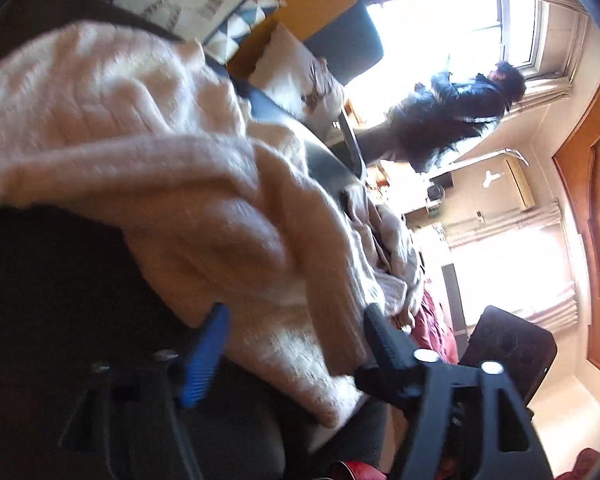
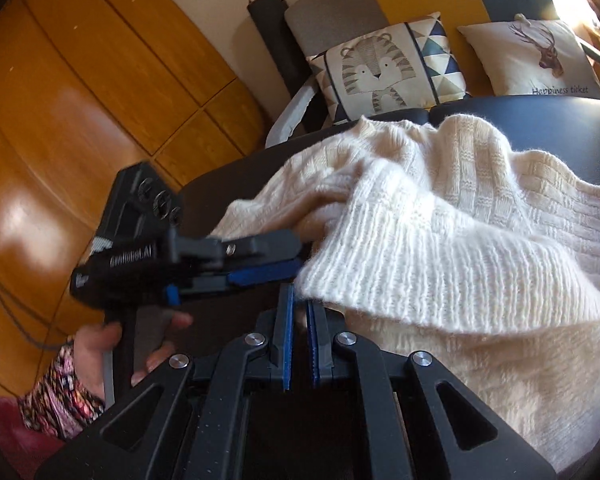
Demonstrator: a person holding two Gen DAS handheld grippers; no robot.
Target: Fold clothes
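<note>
Sweater: a cream knit sweater (image 2: 440, 216) lies rumpled on a dark seat (image 2: 540, 120), its ribbed hem turned back over the body.
Done: one flap, by my reading, is already laid over; the bundle is loose, not squared.
Left: sleeves and a final fold look undone, and the edges need evening. A beige garment (image 1: 384, 240) beyond the sweater looks unfolded.
Right gripper (image 2: 299, 312): jaws nearly together, with a bit of the ribbed hem showing between the blue pads. I judge it pinches the hem, though the bite is small.
Left gripper (image 1: 296, 320): jaws wide, with the sweater's edge lying between them; the pads do not press on it. The right wrist view shows it side-on, beside the sweater's left end, held by a hand (image 2: 100, 348) in a patterned sleeve.
Edges: the ribbed hem is the near edge; the seat's front edge runs just below it.
Room: two cushions (image 2: 388, 64) stand at the seat's back, near the sweater's far side. Bare seat shows to the right. The wooden floor (image 2: 60, 120) to the left is open.
Watch: the two grippers are near each other at the hem.
</note>
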